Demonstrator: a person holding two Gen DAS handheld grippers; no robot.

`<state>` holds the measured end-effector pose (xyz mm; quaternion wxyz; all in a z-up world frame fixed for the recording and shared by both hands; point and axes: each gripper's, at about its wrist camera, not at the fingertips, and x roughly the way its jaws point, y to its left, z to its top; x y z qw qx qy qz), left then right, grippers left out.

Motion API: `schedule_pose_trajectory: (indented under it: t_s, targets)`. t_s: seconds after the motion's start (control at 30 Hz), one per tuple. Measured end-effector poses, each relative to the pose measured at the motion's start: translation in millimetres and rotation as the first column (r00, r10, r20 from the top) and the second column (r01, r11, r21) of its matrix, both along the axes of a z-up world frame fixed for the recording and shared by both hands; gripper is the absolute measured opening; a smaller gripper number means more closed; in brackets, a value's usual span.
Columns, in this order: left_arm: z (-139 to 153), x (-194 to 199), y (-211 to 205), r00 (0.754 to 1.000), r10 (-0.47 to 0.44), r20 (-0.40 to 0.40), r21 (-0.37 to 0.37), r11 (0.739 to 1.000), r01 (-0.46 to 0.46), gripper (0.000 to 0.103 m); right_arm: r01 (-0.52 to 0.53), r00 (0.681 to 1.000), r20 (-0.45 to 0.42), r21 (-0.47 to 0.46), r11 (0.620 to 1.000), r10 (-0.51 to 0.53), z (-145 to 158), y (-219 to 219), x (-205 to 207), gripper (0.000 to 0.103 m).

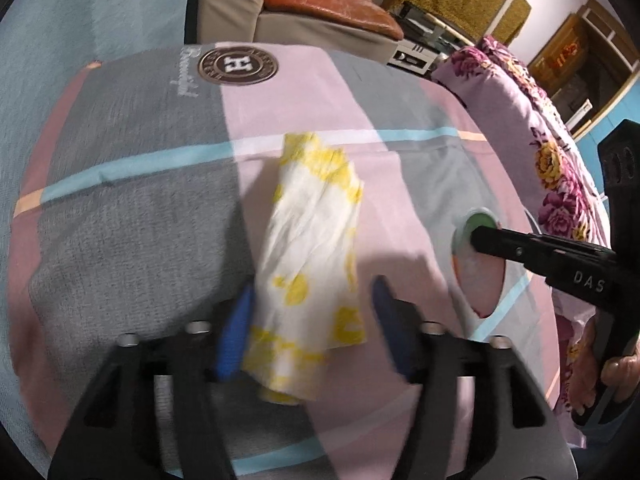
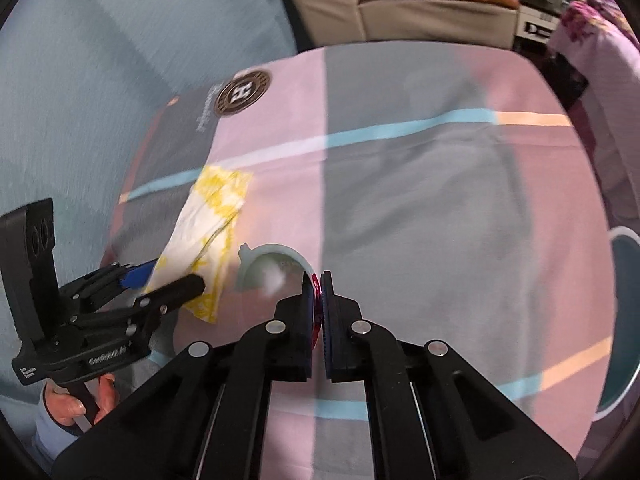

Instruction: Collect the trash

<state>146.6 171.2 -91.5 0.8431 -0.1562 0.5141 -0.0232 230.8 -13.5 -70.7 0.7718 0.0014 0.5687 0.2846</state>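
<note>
A crumpled white-and-yellow wrapper (image 1: 312, 248) lies on the table (image 1: 132, 216), which is covered with a pink, grey and blue striped cloth. The left gripper (image 1: 312, 320) is set over the near end of the wrapper with its blue-padded fingers (image 1: 236, 332) apart, one on each side; the left pad appears to touch the paper's edge, while the right pad stands clear of it. The wrapper is not yet pinched.

The right gripper (image 2: 318, 312) has its fingers brought together on the thin rim of a small round lid (image 2: 276, 270), which sits just beside the wrapper and appears partly lifted off the cloth, though the blur leaves this uncertain.

To do this step well, the left fingers should be closed squarely across the wrapper's bunched body rather than on a loose corner, so that the soft paper is not torn or dropped; the tablecloth should be kept out of the pinch. The lid is held by a narrow edge and could slip, so it should be carried level.

Counted: one wrapper, one lid, two grippers. A blue bin (image 2: 624, 312), probably for the trash, is seen at the right edge.
</note>
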Motion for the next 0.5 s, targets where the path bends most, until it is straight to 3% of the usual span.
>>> schedule_pose_trajectory:
  t_s: [0.1, 0.23, 0.37, 0.5]
  targets:
    - [-1, 6, -11, 1.0, -0.013, -0.007, 0.019, 1.0, 0.013, 0.066, 0.028, 1.0, 0.005, 0.011, 1.0, -0.028, 4, -15, 3, 0.004]
    - [-6, 14, -26, 1.0, -0.014, -0.022, 0.106, 0.994, 0.016, 0.066, 0.056, 0.998, 0.033, 0.011, 0.998, -0.057, 10, -32, 4, 0.004]
    - [-7, 18, -29, 1.0, 0.003, -0.023, 0.131, 0.991, 0.0, 0.065, 0.083, 0.994, 0.068, -0.001, 0.997, -0.083, 16, -45, 4, 0.004]
    - [-7, 19, -35, 0.999, 0.028, -0.023, 0.211, 0.977, -0.023, 0.05, 0.114, 0.99, 0.084, -0.003, 0.993, -0.114, 18, -63, 3, 0.004]
